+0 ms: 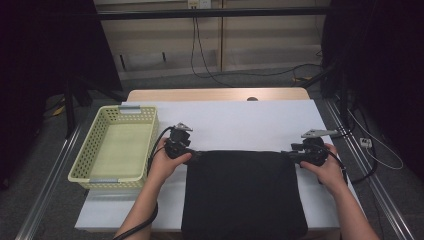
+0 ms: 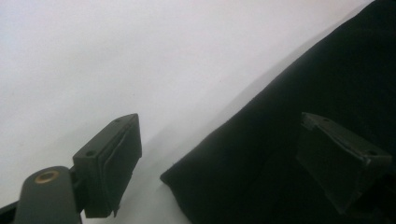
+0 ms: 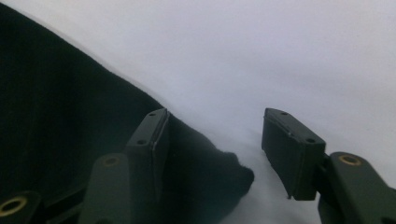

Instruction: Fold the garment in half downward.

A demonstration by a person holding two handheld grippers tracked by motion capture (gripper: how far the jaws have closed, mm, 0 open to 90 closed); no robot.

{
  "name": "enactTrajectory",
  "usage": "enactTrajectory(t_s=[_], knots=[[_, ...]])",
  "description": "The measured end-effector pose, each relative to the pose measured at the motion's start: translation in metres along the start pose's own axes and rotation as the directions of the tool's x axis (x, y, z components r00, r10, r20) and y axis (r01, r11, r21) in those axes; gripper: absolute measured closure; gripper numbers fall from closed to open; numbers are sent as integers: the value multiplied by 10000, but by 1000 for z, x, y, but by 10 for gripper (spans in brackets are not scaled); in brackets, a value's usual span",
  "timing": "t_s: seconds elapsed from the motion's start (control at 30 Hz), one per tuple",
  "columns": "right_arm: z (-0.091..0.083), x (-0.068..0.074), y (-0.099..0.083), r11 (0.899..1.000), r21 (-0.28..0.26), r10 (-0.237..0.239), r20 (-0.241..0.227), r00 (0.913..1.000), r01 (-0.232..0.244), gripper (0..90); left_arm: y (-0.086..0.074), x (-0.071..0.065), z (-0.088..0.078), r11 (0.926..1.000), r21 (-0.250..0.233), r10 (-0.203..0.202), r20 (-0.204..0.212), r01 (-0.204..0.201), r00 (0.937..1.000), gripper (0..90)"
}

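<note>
Black cloth (image 1: 244, 192) flat on white worktop (image 1: 240, 125), near edge. Left tool (image 2: 219, 161) wide, straddling its far left corner; right tool (image 3: 215, 156) half-wide around far right corner, not pinching.

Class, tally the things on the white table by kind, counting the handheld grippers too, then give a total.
Black cloth: 1
Yellow basket: 1
Handheld grippers: 2, the left gripper and the right gripper
Total: 4
</note>
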State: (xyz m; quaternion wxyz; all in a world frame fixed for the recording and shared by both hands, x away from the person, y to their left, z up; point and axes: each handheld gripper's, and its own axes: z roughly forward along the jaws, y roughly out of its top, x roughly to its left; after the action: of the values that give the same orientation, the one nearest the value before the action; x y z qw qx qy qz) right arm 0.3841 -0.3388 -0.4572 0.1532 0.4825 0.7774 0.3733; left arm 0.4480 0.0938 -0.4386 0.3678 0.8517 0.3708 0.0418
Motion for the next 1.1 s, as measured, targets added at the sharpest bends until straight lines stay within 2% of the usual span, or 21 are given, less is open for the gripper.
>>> enactTrajectory(t_s=[0.07, 0.13, 0.17, 0.23, 0.3, 0.33, 0.43, 0.47, 0.53, 0.67, 0.77, 0.8, 1.03, 1.1], knots=[[2, 1, -1, 9999, 168, 15, -68, 10000, -14, 467, -1, 1, 4, 10000, 74, 61, -87, -60, 9999, 169], [2, 2, -2, 9997, 168, -175, 92, 9998, 174, 499, -3, 2, 7, 9994, 298, 158, -339, -148, 9993, 182], [2, 3, -2, 9997, 160, -208, 115, 9997, 206, 528, -4, 4, 9, 9993, 327, 176, -327, -165, 9993, 190], [1, 4, -3, 9995, 189, -254, -145, 9996, 257, 631, -8, 6, 9, 9992, 335, 210, -292, -200, 9994, 218], [-1, 5, -4, 9993, 234, -293, -337, 9990, 301, 706, -10, 9, 7, 9998, 83, -166, -175, 167, 9997, 244], [-1, 5, -5, 9995, 230, -215, -467, 9987, 226, 744, -11, 10, 7, 9998, 13, -214, -164, 214, 9996, 246], [-2, 5, -8, 9998, 184, -4, -807, 9967, 19, 807, -12, 6, 6, 10000, 77, -5, -330, 7, 9995, 261], [-3, 5, -9, 9998, 189, 41, -872, 9962, -24, 819, -13, 4, 6, 9998, 157, 136, -359, -130, 9993, 269], [-5, 6, -10, 9997, 235, 71, -929, 9956, -49, 831, -13, 1, 4, 9996, 271, 37, -397, -27, 9992, 309], [-11, 7, -12, 9996, 213, 208, -848, 9962, -190, 841, -13, -2, 0, 9983, 586, 78, -157, -68, 9998, 471], [-15, 7, -15, 9996, 82, 288, -816, 9963, -282, 845, -15, -5, -1, 9975, 660, 267, -290, -247, 9992, 536], [-16, 6, -16, 9994, 4, 353, -805, 9961, -354, 846, -15, -5, -2, 9971, 703, 293, -221, -276, 9993, 565], [-19, 5, -21, 9977, -219, 621, -835, 9946, -641, 848, -18, -9, -4, 9970, 775, 33, 219, -50, 9998, 788], [-20, 5, -20, 9970, -311, 678, -881, 9938, -707, 849, -17, -11, -5, 9964, 846, 62, 131, -73, 9999, 817]])
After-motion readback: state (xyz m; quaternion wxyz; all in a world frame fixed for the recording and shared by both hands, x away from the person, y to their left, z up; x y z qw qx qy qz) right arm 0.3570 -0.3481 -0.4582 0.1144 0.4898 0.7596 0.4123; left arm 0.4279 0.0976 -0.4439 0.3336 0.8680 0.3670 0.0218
